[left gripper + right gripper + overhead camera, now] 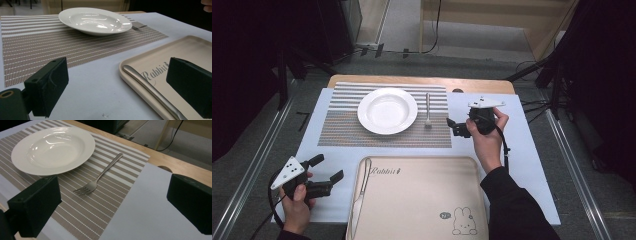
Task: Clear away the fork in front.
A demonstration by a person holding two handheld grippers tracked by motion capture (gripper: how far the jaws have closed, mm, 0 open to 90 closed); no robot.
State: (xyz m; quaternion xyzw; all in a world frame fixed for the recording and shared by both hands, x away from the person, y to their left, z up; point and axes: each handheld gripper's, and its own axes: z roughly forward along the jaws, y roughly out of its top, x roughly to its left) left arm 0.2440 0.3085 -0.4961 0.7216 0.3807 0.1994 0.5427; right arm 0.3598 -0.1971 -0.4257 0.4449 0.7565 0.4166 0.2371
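A white deep plate [387,110] [95,20] [53,149] rests on a striped placemat [342,127] [37,45] [100,205]. To its right a metal fork [428,110] [98,176] lies on the mat, tines toward me. A metal knife [360,192] [152,91] lies along the left edge of a beige tray [422,200] [190,50]. My left gripper [328,168] [117,85] hovers open just left of the tray, nothing between its jaws. My right gripper [453,126] [112,207] is open beside the mat's right edge, near the fork.
A pale blue sheet [532,160] covers the wooden table [492,85]. Beyond the table's far edge is floor with cables [432,40]. Metal rails [257,160] run along both sides. Bare sheet lies right of the tray and the mat.
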